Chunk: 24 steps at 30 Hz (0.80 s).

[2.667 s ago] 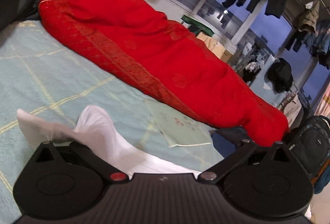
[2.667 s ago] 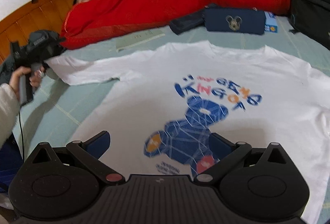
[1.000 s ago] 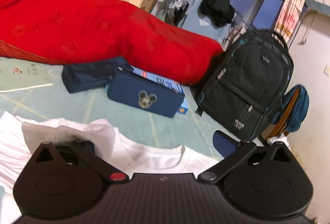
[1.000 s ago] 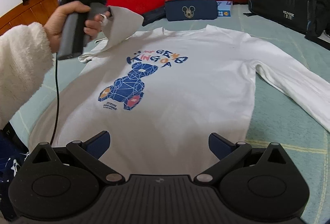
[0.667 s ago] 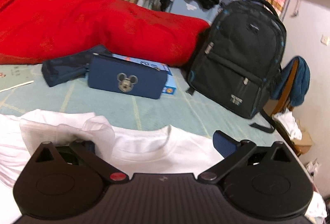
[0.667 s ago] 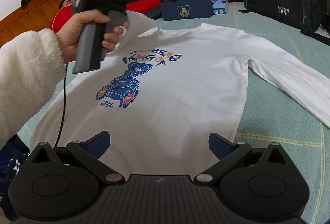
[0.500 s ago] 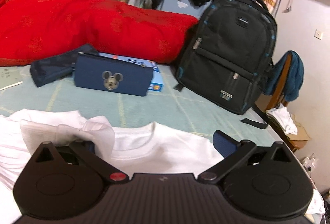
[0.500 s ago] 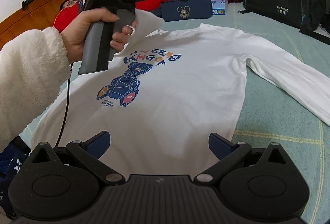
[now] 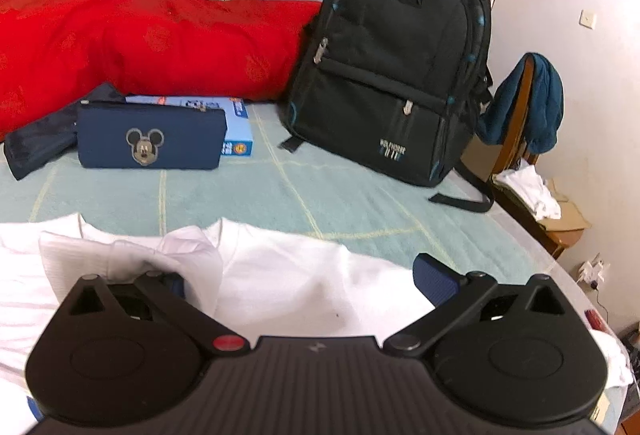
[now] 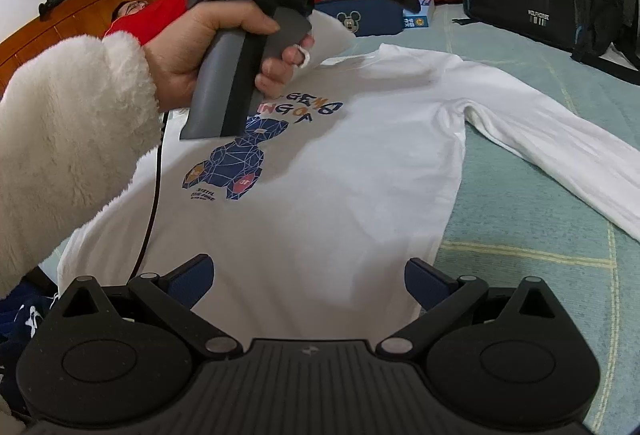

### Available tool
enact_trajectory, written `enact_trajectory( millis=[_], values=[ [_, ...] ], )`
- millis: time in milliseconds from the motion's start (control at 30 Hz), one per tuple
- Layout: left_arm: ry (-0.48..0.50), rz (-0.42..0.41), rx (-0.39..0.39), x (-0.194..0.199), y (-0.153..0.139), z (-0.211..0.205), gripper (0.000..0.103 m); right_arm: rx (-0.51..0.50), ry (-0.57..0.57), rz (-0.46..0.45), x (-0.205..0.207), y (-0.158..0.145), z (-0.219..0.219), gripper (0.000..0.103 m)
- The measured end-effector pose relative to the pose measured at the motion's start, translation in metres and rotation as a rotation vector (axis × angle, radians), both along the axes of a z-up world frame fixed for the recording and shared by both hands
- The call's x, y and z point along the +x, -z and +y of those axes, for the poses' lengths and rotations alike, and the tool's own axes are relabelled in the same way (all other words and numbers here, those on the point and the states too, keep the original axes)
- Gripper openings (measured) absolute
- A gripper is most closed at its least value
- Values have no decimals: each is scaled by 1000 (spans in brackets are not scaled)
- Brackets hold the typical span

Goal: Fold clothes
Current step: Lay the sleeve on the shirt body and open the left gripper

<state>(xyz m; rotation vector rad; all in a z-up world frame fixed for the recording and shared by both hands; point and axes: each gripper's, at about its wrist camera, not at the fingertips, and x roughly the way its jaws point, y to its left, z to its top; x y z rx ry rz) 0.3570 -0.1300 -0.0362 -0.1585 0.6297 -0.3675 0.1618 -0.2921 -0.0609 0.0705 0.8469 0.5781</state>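
Observation:
A white long-sleeved shirt (image 10: 340, 203) with a blue bear print lies flat on the pale green bed cover (image 10: 520, 275), collar away from me. One sleeve (image 10: 560, 155) stretches out to the right. The other sleeve's cuff (image 9: 120, 255) is lifted over the collar area, draped across the left finger of my left gripper (image 9: 304, 277), whose jaws stand wide apart. A hand (image 10: 208, 47) in a fluffy white sleeve holds that gripper above the print. My right gripper (image 10: 308, 281) hovers open over the shirt's hem, holding nothing.
Beyond the collar lie a navy Mickey Mouse pouch (image 9: 150, 141), a blue box (image 9: 236, 127) and a dark folded bag (image 9: 40, 143). A black backpack (image 9: 396, 75) stands at the far right. A person lies under a red quilt (image 9: 140, 39) along the far side.
My left gripper has carried the cuff from the far left of the bed rightward, over the shirt's chest toward the collar. The right gripper has drawn back to the hem.

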Motion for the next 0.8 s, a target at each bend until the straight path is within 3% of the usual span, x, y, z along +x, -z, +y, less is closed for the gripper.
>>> enact_trajectory(
  millis=[233, 533, 633, 800],
  values=[
    [100, 104, 57, -8, 28, -3, 102, -4, 11, 7, 2, 2, 1, 103],
    [259, 100, 144, -59, 27, 15, 102, -20, 62, -18, 4, -1, -14, 103],
    [283, 109, 145, -78, 24, 37, 102, -22, 96, -12, 10, -1, -24, 103],
    [228, 59, 167, -107, 19, 79, 102, -74, 147, -37, 28, -10, -29, 103]
  ],
)
